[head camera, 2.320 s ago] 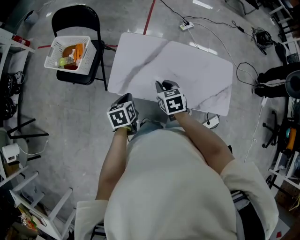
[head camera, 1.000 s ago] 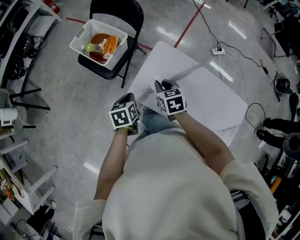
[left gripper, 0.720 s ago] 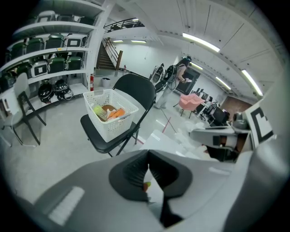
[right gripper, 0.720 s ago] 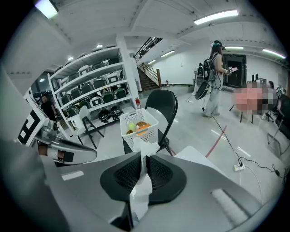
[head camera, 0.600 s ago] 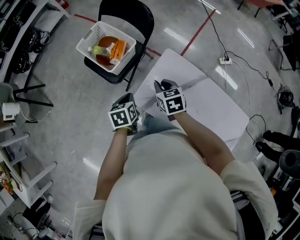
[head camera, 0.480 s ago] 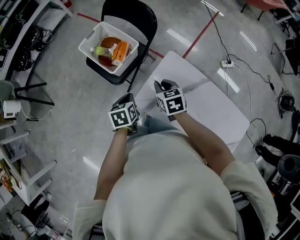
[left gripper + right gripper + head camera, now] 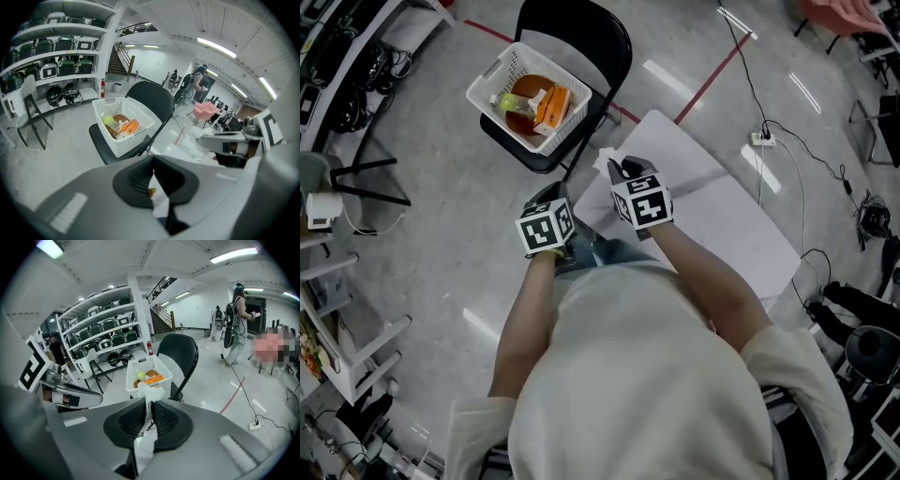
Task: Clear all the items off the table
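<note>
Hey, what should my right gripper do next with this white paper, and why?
Probably carry it forward until it hangs over the basket on the chair, then open. The right gripper is clamped on the white paper, and the basket, already holding other items, lies ahead and apart from it, so releasing now would likely miss.

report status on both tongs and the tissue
Left tongs shut, nothing clearly held. Right tongs shut on white tissue. Basket on chair ahead, items inside. Nothing between tongs and basket.

White marbled tabletop (image 7: 722,216) on a grey floor (image 7: 441,244); beside its corner, a black folding chair (image 7: 591,28) carries a white basket (image 7: 494,67).
</note>
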